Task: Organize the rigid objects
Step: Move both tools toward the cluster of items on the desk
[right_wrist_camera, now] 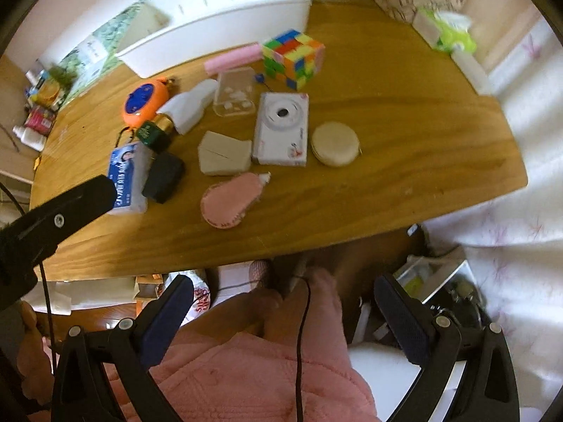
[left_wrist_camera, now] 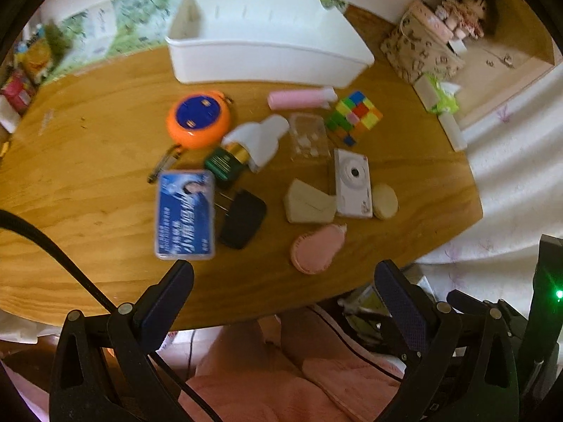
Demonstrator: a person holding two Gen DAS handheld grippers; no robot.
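Both grippers hang off the tabletop's point(left_wrist_camera: 88, 133) near edge, left gripper point(left_wrist_camera: 281, 281) and right gripper point(right_wrist_camera: 281, 295) with jaws wide and holding nothing. The clutter lies mid-table before the white bin point(left_wrist_camera: 267, 52): cube point(left_wrist_camera: 353, 116), camera point(left_wrist_camera: 353, 183), blue tin point(left_wrist_camera: 185, 214). Only the left view shows the doll point(left_wrist_camera: 464, 10).

Scattered items on table point(left_wrist_camera: 88, 183), bin point(left_wrist_camera: 267, 56) at far edge.
Cube point(left_wrist_camera: 353, 116) nearest the bin, right; camera point(left_wrist_camera: 353, 183) nearer, between wedge point(left_wrist_camera: 309, 202) left and round case point(left_wrist_camera: 385, 201) right; tin point(left_wrist_camera: 185, 215) leftmost, charger point(left_wrist_camera: 242, 219) just beside.
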